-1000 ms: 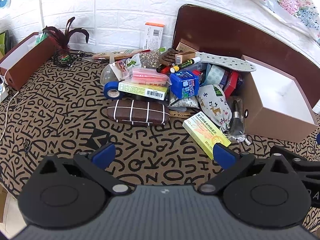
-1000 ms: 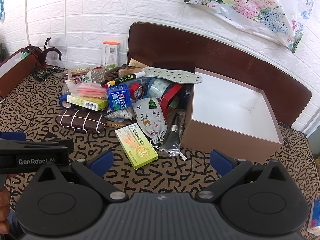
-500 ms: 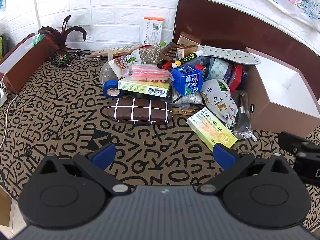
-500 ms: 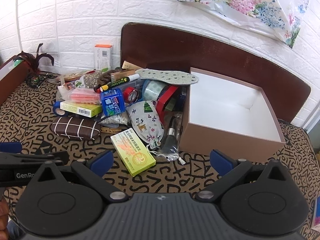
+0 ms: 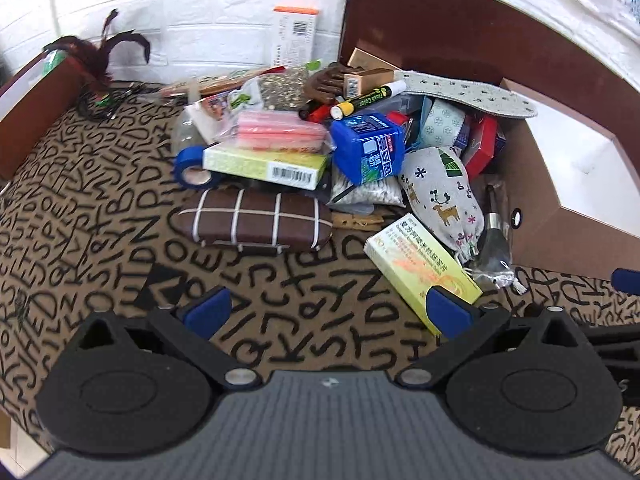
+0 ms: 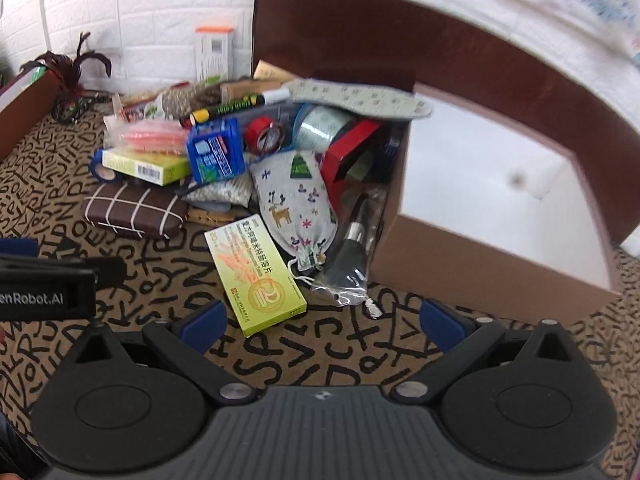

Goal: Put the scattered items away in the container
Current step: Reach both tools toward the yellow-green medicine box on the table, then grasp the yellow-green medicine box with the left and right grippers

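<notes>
A heap of small items lies on the letter-print cloth left of an open brown box [image 5: 568, 184] [image 6: 492, 208] with a white inside. Nearest me are a yellow-green medicine box [image 5: 420, 268] [image 6: 256, 272], a brown checked case [image 5: 256, 220] [image 6: 132, 212], a reindeer-print pouch [image 5: 444, 196] [image 6: 292, 200] and a bagged makeup brush [image 5: 494, 240] [image 6: 348, 248]. A blue box [image 5: 368, 148] [image 6: 216, 152] and a grey insole [image 5: 464, 94] [image 6: 360, 98] top the heap. My left gripper [image 5: 328, 312] is open, low before the medicine box. My right gripper [image 6: 324, 318] is open, just short of the medicine box and brush.
A second brown box [image 5: 28, 108] with a dark feather stands at the far left against the white brick wall. A dark brown lid [image 6: 400, 40] leans behind the open box. A tall white carton [image 5: 294, 36] stands at the wall. Bare cloth lies left of the heap.
Both grippers have moved forward and down toward the heap, which looks larger now. The right view has swung left and blurred. Both stay open.
</notes>
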Motion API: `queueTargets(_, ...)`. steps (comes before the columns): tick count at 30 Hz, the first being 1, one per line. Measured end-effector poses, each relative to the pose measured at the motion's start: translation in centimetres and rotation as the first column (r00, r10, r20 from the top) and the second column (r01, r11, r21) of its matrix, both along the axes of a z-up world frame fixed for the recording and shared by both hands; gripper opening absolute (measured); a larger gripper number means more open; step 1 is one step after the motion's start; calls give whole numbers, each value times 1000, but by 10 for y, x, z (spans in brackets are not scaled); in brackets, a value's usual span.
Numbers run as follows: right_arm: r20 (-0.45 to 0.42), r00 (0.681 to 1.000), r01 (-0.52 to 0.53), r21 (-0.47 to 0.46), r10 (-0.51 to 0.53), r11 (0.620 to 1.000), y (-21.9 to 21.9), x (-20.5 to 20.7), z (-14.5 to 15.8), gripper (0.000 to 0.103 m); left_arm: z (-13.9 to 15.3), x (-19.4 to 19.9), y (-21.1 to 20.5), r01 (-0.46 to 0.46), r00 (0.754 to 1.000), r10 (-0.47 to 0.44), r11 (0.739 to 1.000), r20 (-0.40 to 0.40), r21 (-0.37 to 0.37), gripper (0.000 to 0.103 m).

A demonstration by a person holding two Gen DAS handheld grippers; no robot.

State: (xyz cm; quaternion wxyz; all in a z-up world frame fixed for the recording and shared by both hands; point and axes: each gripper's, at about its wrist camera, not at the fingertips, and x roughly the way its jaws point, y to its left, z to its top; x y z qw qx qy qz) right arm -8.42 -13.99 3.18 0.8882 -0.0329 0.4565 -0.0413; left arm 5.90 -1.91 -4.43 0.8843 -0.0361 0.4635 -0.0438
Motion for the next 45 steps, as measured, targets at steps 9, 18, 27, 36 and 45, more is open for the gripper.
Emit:
queueTargets(9, -93, 993, -68, 55, 73, 996, -17, 38, -44, 103, -35, 33, -22, 46, 996, -45, 999, -75, 15, 103)
queueTargets(18, -161, 975, -137, 94, 151, 986, -14, 58, -76, 103, -55, 53, -30, 39, 990, -45, 998, -131, -52, 102)
queueTargets(27, -171, 953, -221, 178, 251, 959, -10, 71, -87, 76, -71, 66, -35, 47, 983, -67, 992, -172, -114, 85)
queueTargets(36, -168, 936, -272, 215, 310, 938, -6, 81, -94, 69, -80, 70, -21, 8, 976, -48, 983, -212, -184, 84)
queueTargets(45, -173, 920, -311, 226, 352, 923, -7, 75, -93, 66, -70, 54, -6, 18, 973, -76, 967, -218, -255, 54)
